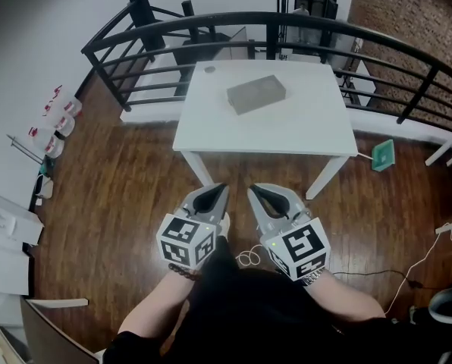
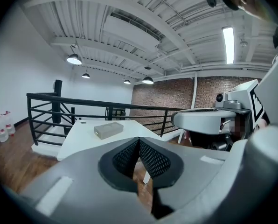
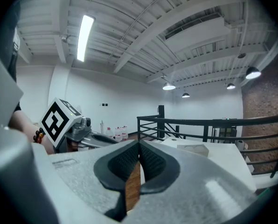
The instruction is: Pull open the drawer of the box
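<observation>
Evidently the task is not yet begun: you stand back from the white bench (image 1: 287, 131), and the grey box (image 1: 256, 94) lies closed on it, near the middle but closer to the far edge, turned a little askew to the edges. Nothing touches the box. The left gripper (image 1: 220, 191) and the right gripper (image 1: 253, 192) are both well apart from the bench, over the wooden floor (image 1: 120, 203) on its near side. Each gripper view shows its jaws pressed together with nothing between them, so both are empty. In my judgement the step in hand is the approach. You need to come up to the near edge of the bench, open one pair of jaws, and find the drawer front or its handle. From these views I cannot tell which face of the box carries the drawer, so look for it first. The other gripper will probably have to hold the box body, because such a light box may slide when you pull. Your hands are low and close to your body, side by side, the jaws pointing forward to the bench and leaning slightly toward each other.
</observation>
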Action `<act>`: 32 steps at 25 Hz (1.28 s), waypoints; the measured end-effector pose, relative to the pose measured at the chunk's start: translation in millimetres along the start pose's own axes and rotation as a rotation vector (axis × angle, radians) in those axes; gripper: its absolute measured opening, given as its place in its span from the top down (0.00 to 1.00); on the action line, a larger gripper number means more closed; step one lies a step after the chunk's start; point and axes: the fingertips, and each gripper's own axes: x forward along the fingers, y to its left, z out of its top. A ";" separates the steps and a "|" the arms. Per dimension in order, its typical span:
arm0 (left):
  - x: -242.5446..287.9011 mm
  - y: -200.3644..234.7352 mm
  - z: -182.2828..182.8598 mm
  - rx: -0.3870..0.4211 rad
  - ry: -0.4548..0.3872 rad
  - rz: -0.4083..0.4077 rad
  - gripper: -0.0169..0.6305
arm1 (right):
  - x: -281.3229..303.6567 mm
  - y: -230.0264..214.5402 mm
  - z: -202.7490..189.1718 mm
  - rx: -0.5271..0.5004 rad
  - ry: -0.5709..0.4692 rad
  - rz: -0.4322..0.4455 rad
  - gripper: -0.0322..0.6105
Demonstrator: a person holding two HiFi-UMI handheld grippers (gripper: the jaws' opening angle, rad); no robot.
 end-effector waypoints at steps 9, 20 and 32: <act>63.8 80.8 21.8 -0.025 0.005 -0.078 0.93 | 91.3 -42.5 8.7 0.004 0.009 -0.062 0.96; 179.4 193.9 35.8 -0.181 0.103 -0.224 0.90 | 222.0 -119.8 4.6 0.050 0.110 -0.164 0.96; 295.3 282.8 13.1 -0.412 0.218 -0.295 0.87 | 317.0 -184.0 -18.5 0.079 0.228 -0.227 0.96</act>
